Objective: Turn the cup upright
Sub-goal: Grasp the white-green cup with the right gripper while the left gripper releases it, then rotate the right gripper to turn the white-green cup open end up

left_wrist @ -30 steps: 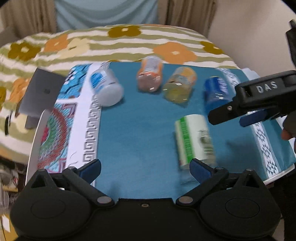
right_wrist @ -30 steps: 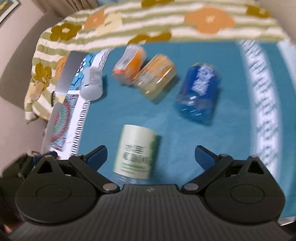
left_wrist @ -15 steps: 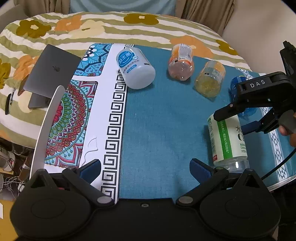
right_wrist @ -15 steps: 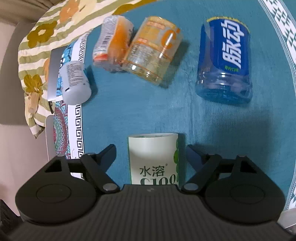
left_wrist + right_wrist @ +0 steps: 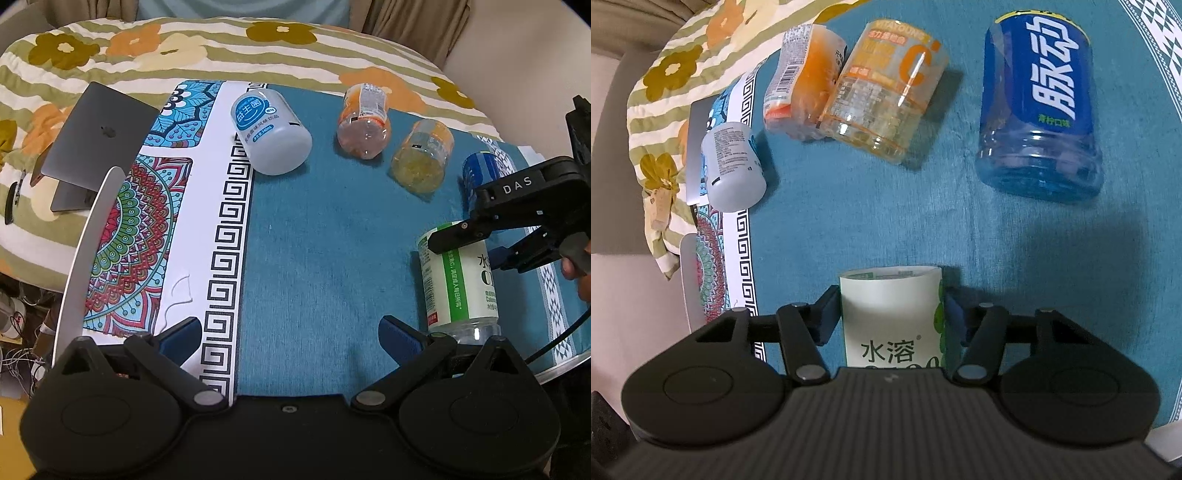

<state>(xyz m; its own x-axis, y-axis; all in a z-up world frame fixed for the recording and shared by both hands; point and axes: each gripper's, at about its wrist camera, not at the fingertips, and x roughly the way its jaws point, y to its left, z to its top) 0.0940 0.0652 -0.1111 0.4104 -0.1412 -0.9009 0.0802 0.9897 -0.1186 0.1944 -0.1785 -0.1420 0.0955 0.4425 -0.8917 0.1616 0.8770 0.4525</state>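
Note:
A white-and-green labelled cup lies on its side on the teal mat. My right gripper is shut on it, one pad against each side of its body. In the left wrist view the same cup lies at the right with the right gripper across it from above. My left gripper is open and empty, low over the mat's near edge, left of the cup.
Several other cups lie on their sides farther back: a grey-white one, an orange one, a yellow one and a blue one. A grey laptop lies on the flowered cover at the left.
My right gripper has closed its pads onto the white-and-green cup and moved closer over it. My left gripper has stayed open and drawn back to the left.

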